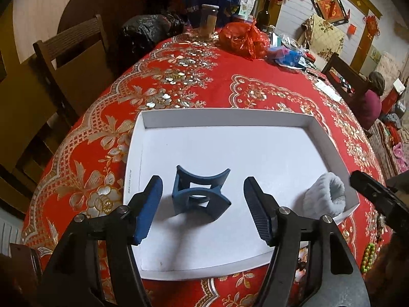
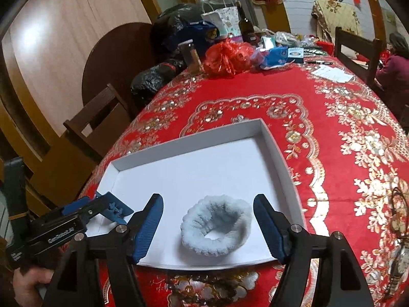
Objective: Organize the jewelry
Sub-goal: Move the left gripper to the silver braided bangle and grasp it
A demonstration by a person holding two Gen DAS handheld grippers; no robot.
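A shallow white tray (image 1: 225, 117) lies on the red tablecloth. A dark blue hair claw clip (image 1: 200, 195) rests inside it, between the fingers of my open left gripper (image 1: 203, 211), untouched. A fluffy pale blue scrunchie (image 1: 324, 195) lies at the tray's near right. In the right wrist view the scrunchie (image 2: 217, 225) sits between the fingers of my open right gripper (image 2: 208, 226), which hovers over the tray (image 2: 273, 138). The clip (image 2: 115, 208) shows at the left, partly behind the left gripper body. Green beads (image 1: 368, 255) lie on the cloth to the right.
A watch and a bracelet (image 2: 398, 230) lie on the cloth right of the tray. Red plastic bag (image 2: 225, 58), jar (image 1: 208, 21), bottle (image 2: 246, 29) and black bags crowd the table's far end. Wooden chairs (image 1: 69, 58) stand on the left. A person (image 2: 395, 69) sits far right.
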